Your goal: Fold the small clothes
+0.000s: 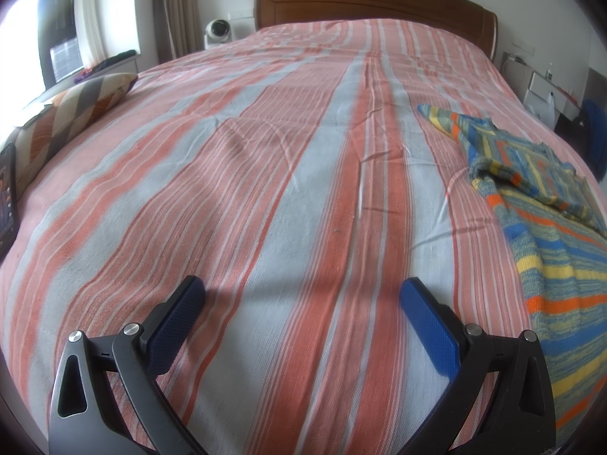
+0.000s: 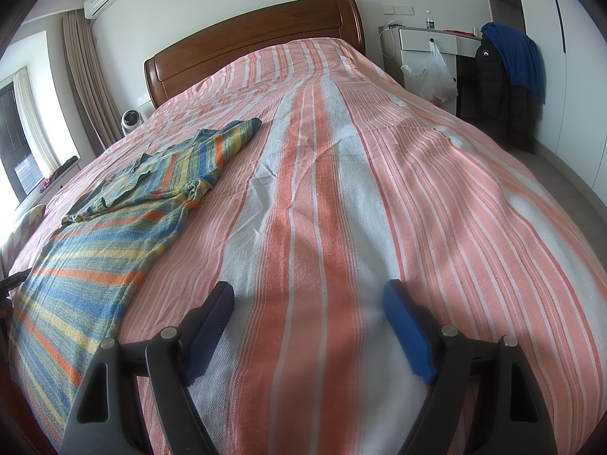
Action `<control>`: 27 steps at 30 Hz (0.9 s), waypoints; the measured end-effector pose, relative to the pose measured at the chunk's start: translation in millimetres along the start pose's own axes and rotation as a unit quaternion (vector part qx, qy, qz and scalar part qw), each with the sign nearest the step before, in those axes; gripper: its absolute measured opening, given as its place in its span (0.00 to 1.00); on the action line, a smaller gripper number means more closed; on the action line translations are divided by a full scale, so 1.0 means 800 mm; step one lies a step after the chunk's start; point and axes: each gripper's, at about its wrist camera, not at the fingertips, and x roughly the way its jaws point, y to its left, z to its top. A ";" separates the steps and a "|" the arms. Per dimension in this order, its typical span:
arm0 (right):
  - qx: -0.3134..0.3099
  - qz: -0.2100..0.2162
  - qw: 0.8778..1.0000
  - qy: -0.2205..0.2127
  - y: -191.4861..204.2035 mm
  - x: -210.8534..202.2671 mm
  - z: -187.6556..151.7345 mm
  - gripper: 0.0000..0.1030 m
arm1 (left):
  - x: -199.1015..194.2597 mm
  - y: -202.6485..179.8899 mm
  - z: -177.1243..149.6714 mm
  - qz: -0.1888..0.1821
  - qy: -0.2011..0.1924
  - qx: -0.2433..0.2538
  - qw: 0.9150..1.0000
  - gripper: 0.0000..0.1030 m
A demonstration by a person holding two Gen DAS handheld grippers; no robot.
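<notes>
**Striped knit waits on the bed, both tongs empty**

The garment to fold is a small striped knit sweater (image 1: 546, 204), lying on the bed's pink, white and grey striped bedspread (image 1: 265, 189). It sits toward the near end of the bed, well away from the wooden headboard (image 1: 379, 3). Taking the headboard as the far end, the hem lies nearest the foot, the collar and shoulders farther up, and one sleeve reaches on toward the headboard.

It will likely handle as a light, soft, limp thing: the knit looks loose and slightly fuzzy, so it should drape and sag when lifted and grip well against the pads instead of slipping. Nothing about it seems fragile, though the open weave could snag or stretch if pulled by one point. The sensible hold is at two matching spots along an edge, such as the hem corners or the shoulders, with a pinch through both layers.

Its stripes run blue, yellow, orange and grey-green; the body lies fairly flat, while the collar area is rumpled and bunched.

The left tongs (image 1: 301, 292) stand wide open over bare bedspread, holding nothing. The right tongs (image 2: 307, 294) are likewise spread apart and empty, the sweater off to their side.
</notes>
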 end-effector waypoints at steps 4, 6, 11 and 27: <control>0.000 0.000 1.000 0.000 0.000 0.000 0.000 0.78 | 0.000 0.000 0.000 0.000 0.000 0.000 1.000 1.00; 0.000 0.000 1.000 0.000 0.000 0.000 0.000 0.78 | 0.000 0.000 0.000 0.000 0.000 0.000 1.000 1.00; 0.000 0.000 1.000 0.000 0.000 0.000 0.000 0.78 | 0.000 0.000 0.000 0.000 0.000 0.000 1.000 1.00; 0.000 0.001 1.000 0.000 -0.001 0.000 0.000 0.78 | -0.007 -0.003 0.003 0.004 0.007 0.005 1.000 0.99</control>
